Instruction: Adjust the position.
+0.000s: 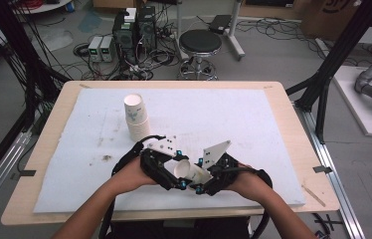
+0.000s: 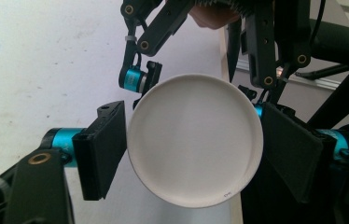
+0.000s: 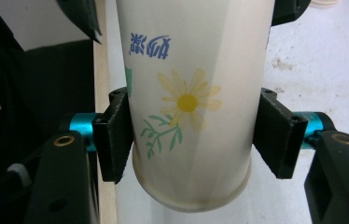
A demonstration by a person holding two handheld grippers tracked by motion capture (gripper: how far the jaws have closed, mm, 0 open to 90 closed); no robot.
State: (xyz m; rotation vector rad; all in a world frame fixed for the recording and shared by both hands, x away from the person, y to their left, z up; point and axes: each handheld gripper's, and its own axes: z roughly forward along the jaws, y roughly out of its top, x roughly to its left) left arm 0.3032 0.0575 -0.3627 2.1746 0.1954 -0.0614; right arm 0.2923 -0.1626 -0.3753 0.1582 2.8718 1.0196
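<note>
Two grippers: right gripper (image 1: 201,183) clenches white flower-printed paper cup (image 1: 190,173) sideways, presenting it.
Left gripper (image 1: 170,175): fingers (image 2: 101,149) straddle the cup's rim, barely touching.

Paper cup (image 1: 190,172) lying tilted between left hand-held gripper (image 1: 166,172) and right hand-held gripper (image 1: 209,175), near front edge of white-padded worktop (image 1: 273,149). Stack of cups (image 1: 136,118) standing upright behind, well apart.
</note>
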